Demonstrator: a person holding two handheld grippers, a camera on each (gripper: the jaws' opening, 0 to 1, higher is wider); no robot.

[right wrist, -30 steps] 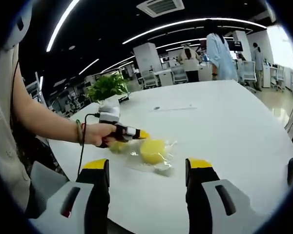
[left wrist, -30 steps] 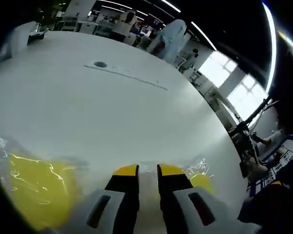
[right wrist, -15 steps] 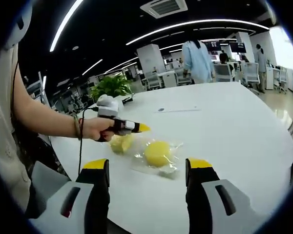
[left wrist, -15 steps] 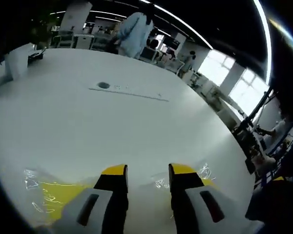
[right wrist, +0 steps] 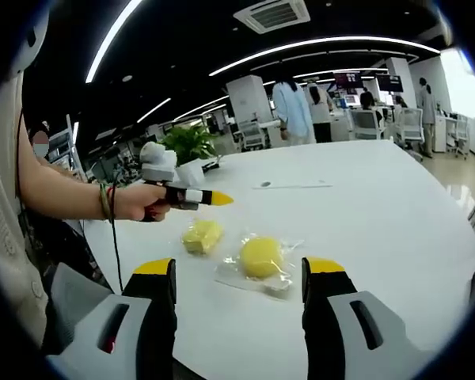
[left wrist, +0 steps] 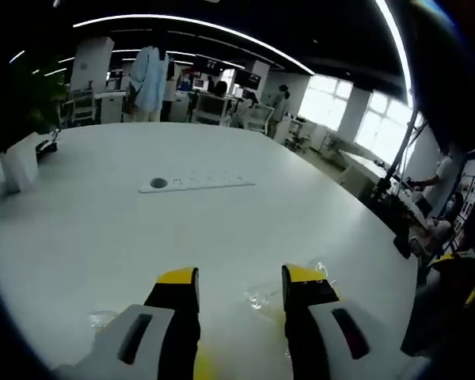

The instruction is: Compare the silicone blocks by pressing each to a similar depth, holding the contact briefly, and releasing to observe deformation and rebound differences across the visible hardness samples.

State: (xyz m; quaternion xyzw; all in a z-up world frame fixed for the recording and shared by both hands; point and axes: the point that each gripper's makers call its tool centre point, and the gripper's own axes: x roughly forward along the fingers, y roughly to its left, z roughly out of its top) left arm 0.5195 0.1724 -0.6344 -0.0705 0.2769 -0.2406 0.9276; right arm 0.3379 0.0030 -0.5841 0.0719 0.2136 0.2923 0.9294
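Note:
Two yellow silicone blocks lie on the white table (right wrist: 380, 214) in the right gripper view: a squarish block (right wrist: 201, 235) and a round block (right wrist: 261, 256) in a clear plastic bag. A hand holds my left gripper (right wrist: 219, 199) in the air above and behind the squarish block, touching neither one. In its own view the left gripper (left wrist: 239, 279) is open, with crinkled clear plastic (left wrist: 261, 298) and a sliver of yellow below its jaws. My right gripper (right wrist: 239, 267) is open and holds nothing, hanging nearer than the blocks.
A grey cable port strip (left wrist: 194, 182) is set in the table's middle. A potted plant (right wrist: 191, 146) stands at the far edge behind the left gripper. People stand among desks beyond the table. A sleeve and forearm (right wrist: 55, 190) reach in from the left.
My left gripper has lifted off the blocks and its jaws have spread from nearly shut to open. The blocks lie free on the table. The right gripper is still open.

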